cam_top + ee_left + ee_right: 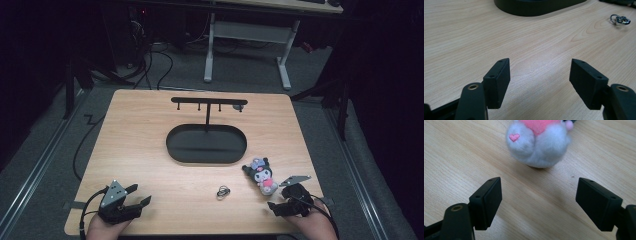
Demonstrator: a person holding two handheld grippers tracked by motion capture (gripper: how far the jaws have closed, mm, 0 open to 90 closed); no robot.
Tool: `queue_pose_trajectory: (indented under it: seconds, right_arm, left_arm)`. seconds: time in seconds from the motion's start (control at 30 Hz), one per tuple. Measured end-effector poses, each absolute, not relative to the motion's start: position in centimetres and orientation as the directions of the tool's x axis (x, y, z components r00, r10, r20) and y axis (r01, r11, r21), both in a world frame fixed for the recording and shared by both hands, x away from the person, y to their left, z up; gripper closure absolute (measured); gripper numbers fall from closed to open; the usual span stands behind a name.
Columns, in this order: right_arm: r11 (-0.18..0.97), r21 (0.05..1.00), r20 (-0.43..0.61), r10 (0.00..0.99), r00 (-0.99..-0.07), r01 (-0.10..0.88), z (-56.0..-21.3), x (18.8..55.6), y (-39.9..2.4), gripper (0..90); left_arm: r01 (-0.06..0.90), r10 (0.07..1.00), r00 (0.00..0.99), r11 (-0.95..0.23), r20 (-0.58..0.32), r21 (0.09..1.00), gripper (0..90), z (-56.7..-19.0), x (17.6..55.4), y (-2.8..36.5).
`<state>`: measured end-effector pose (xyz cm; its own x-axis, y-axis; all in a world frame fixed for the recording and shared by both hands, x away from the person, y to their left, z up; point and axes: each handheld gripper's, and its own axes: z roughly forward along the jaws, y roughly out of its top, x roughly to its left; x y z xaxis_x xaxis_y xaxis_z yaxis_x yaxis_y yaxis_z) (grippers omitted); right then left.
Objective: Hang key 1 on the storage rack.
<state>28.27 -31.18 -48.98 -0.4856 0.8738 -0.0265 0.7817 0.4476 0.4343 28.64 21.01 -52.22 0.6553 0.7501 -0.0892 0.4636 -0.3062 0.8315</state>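
A small plush toy (262, 175) with a dark head and pink body lies on the wooden table (135, 130) at the right front. My right gripper (281, 196) sits just behind it, jaws open and empty. In the right gripper view the plush's grey, pink-bottomed end (539, 142) lies a little beyond the open right gripper (539, 195), apart from both pads. A metal key ring (223, 192) lies at the front middle. My left gripper (140, 195) rests open at the front left. In the left gripper view the left gripper (540, 75) is empty, with the ring (620, 19) far off.
A black stand with an oval base (206, 144) and a hooked crossbar (209, 101) occupies the table's middle. Its base edge (536, 6) shows at the top of the left gripper view. Beyond the table are a desk frame (247, 45) and floor cables.
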Motion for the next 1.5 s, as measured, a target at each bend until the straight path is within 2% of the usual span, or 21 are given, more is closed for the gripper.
queue_pose_trajectory:
  seconds: [0.4, 0.8, 1.17, 1.5]
  right_arm:
    - [0.503, 0.312, -0.057, 0.857, -0.513, 0.806, -49.5, 29.1, -30.9, 19.8]
    - [0.552, 0.233, -0.068, 0.83, -0.553, 0.801, -47.5, 30.9, -29.7, 18.5]
    - [0.527, 0.216, -0.023, 0.844, -0.536, 0.822, -46.9, 32.0, -28.8, 14.9]
    - [0.548, 0.219, -0.042, 0.832, -0.553, 0.807, -46.6, 33.5, -27.6, 15.2]
  left_arm:
    - [0.462, 0.75, 0.653, -0.288, -0.102, 0.839, 33.5, -52.1, 28.5, 21.1]
    - [0.464, 0.748, 0.655, -0.288, -0.106, 0.838, 33.5, -52.1, 28.5, 21.0]
    - [0.461, 0.745, 0.659, -0.292, -0.103, 0.838, 33.4, -52.0, 28.4, 21.0]
    - [0.464, 0.746, 0.658, -0.293, -0.103, 0.836, 33.3, -52.2, 28.2, 21.2]
